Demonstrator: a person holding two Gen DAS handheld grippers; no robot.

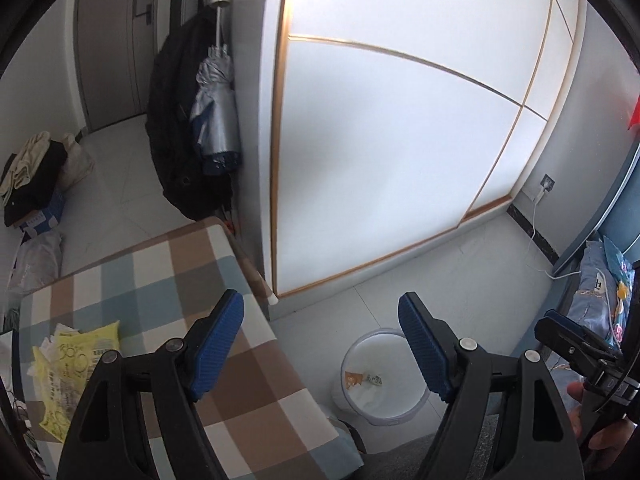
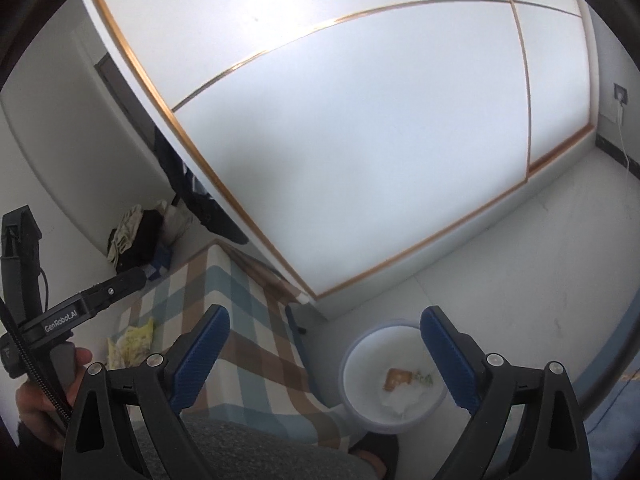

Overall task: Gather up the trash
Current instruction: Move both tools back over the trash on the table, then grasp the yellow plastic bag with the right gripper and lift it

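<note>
A white trash bin point(image 1: 380, 408) stands on the floor beside a checked table; it also shows in the right wrist view point(image 2: 360, 396). An orange wrapper point(image 1: 353, 380) and crumpled paper point(image 2: 404, 398) lie in it. Yellow printed wrappers point(image 1: 76, 360) lie on the checked table point(image 1: 180, 280), also in the right wrist view point(image 2: 134, 340). My left gripper point(image 1: 320, 312) is open and empty, above the table's edge and the bin. My right gripper point(image 2: 324, 324) is open and empty, above the bin.
A white wardrobe with gold trim point(image 1: 380, 140) stands behind the bin. A black coat and grey umbrella point(image 1: 212, 120) hang beside it. A pile of clothes and bags point(image 1: 36, 184) sits on the floor at left. A cable point(image 1: 536, 240) runs from a wall socket.
</note>
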